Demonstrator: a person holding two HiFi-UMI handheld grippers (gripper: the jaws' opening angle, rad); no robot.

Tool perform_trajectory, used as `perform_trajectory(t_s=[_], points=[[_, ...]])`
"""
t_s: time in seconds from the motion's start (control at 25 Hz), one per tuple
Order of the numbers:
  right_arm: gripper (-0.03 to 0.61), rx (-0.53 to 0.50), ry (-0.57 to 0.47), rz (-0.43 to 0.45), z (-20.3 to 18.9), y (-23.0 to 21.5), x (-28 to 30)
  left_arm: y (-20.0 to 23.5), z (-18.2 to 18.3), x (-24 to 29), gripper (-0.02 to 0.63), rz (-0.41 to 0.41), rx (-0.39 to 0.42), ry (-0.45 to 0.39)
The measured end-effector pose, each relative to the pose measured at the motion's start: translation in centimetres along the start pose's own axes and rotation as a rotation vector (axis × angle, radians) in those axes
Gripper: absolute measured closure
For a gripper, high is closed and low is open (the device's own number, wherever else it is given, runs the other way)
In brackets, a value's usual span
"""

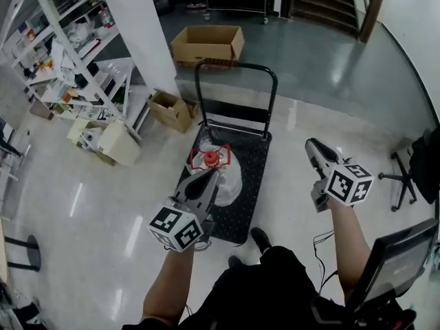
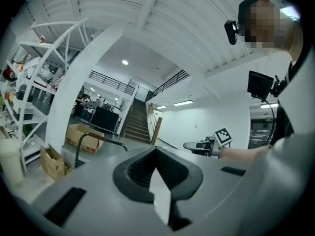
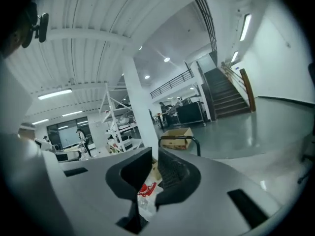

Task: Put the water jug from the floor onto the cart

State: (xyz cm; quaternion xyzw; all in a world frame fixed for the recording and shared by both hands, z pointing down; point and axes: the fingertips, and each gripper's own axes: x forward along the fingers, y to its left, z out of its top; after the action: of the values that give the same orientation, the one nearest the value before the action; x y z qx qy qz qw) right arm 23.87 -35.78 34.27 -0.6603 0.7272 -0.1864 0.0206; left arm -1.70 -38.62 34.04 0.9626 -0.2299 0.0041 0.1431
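Nearest: left gripper, jaws closed on nothing; right gripper, jaws slightly parted, empty. Below them, the water jug, red-capped, rests on the cart. Beyond: small cardboard box, then large cardboard box, both open, contents indistinct.

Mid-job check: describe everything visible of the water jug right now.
The water jug is clear, glossy plastic with a red cap and red handle on top. It rests on the black textured deck of the cart, towards its left edge. Nothing but the deck seems to touch it. The left gripper overlaps it in the head view, but its jaws hold nothing.
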Motion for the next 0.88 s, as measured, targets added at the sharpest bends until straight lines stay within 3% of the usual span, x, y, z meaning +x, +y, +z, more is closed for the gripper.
perform_trajectory(t_s=[0.08,0.32,0.48,0.68,0.88], points=[[0.573,-0.027,-0.017,-0.051,0.2,-0.1,-3.8,-2.4,0.1,0.8,0.620,-0.058,0.025,-0.008],[0.578,-0.129,-0.029,-0.202,-0.7,0.1,-14.3,-9.5,-1.1,2.8,0.620,-0.218,0.055,0.001],[0.577,-0.129,-0.063,-0.266,-1.1,0.1,-20.7,-15.5,-2.2,2.4,0.620,-0.308,0.102,0.027],[0.578,-0.146,-0.103,-0.284,-2.2,1.0,-28.0,-21.5,-3.7,0.8,0.620,-0.344,0.127,0.063],[0.578,-0.117,-0.194,-0.312,-3.3,0.7,-35.9,-29.1,-5.6,-2.4,0.620,-0.321,0.213,0.094]])
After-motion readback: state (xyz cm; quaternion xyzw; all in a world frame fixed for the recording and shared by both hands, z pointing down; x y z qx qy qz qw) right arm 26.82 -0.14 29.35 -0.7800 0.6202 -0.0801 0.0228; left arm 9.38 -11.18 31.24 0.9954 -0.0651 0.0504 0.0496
